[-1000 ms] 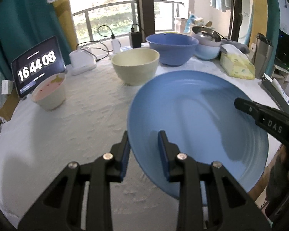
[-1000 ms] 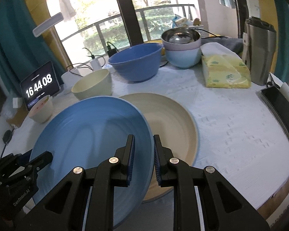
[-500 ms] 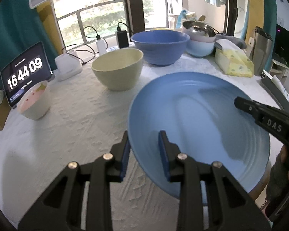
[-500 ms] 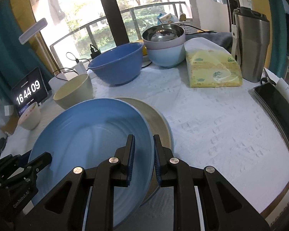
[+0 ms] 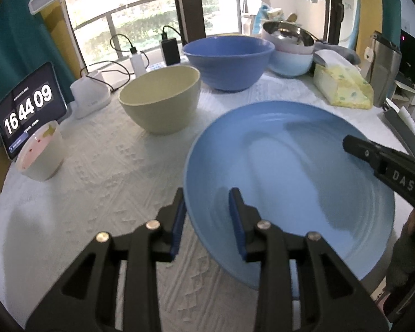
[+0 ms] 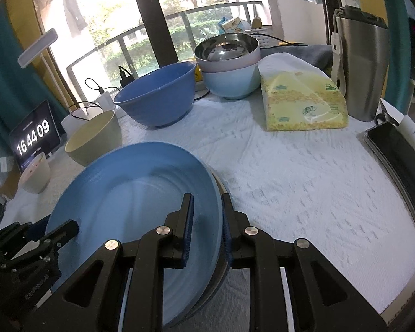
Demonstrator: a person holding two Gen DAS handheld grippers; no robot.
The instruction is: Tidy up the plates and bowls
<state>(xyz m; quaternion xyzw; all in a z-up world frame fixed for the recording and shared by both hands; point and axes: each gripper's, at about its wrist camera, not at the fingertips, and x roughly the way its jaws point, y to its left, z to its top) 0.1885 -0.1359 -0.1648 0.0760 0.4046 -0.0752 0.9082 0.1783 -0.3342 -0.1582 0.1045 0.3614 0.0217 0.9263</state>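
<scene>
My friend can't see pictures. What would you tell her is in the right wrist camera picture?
Two grippers, right and left, hold a big blue plate by opposite edges, over a tan plate that barely shows. Behind it on the white tablecloth are a cream bowl, a blue bowl and stacked bowls.

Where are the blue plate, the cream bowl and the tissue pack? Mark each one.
blue plate [image 5: 290, 166]: left wrist view, on its bare inner surface.
cream bowl [image 5: 163, 113]: left wrist view, on its outer wall.
tissue pack [image 6: 301, 102]: right wrist view, on its yellow top face.
</scene>
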